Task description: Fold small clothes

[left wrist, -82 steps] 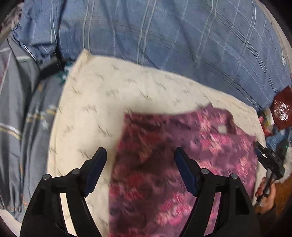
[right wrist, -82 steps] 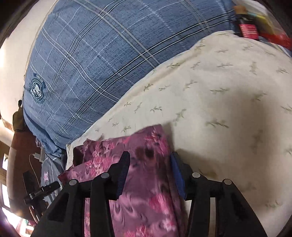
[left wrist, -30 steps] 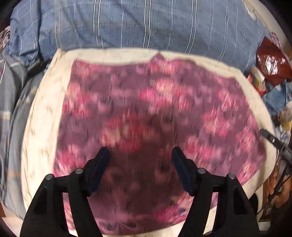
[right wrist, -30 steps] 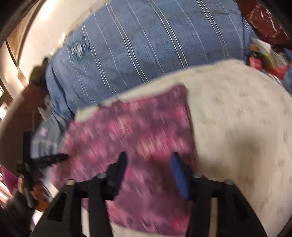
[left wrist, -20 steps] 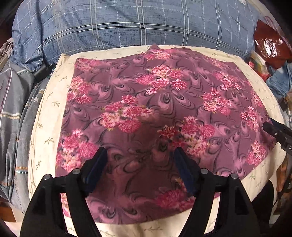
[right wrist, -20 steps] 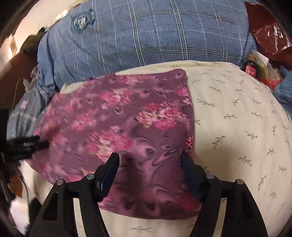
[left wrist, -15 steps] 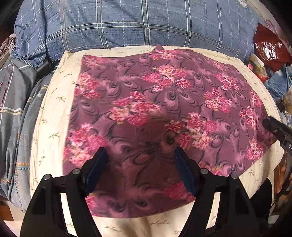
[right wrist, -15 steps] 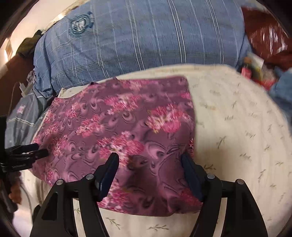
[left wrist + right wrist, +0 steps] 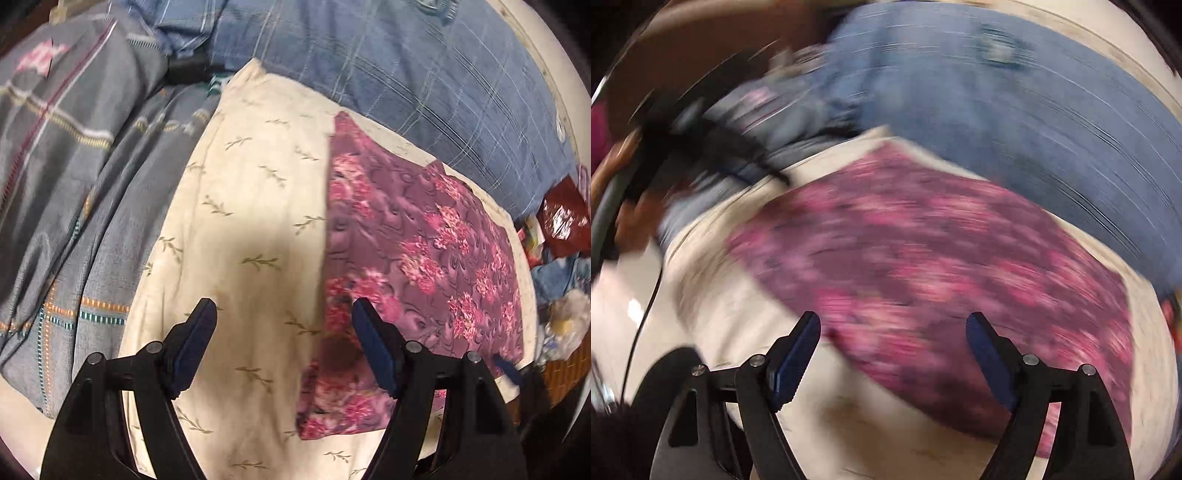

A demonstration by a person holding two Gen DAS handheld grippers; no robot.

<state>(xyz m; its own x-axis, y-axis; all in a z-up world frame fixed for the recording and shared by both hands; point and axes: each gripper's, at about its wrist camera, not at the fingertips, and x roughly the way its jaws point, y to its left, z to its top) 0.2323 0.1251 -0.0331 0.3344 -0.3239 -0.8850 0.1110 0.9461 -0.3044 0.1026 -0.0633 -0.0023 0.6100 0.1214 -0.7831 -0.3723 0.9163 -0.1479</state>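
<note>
A purple cloth with pink flowers (image 9: 424, 258) lies flat on a cream leaf-print pillow (image 9: 251, 221). My left gripper (image 9: 284, 339) is open and empty, over the pillow at the cloth's left edge; its right finger sits over the cloth's near left corner. In the blurred right wrist view the same cloth (image 9: 942, 266) spreads across the pillow (image 9: 746, 332). My right gripper (image 9: 894, 347) is open and empty above the cloth's near edge. The left gripper shows there as a dark blur (image 9: 701, 140) at the upper left.
A blue plaid pillow (image 9: 406, 66) lies behind the cream one. A grey striped blanket (image 9: 66, 166) lies to the left. Red packaging and clutter (image 9: 561, 221) sit at the far right.
Both grippers have swung left. The left now faces the cloth's left edge and bare pillow. The right view has turned and is blurred by motion. The cloth lies as before.
</note>
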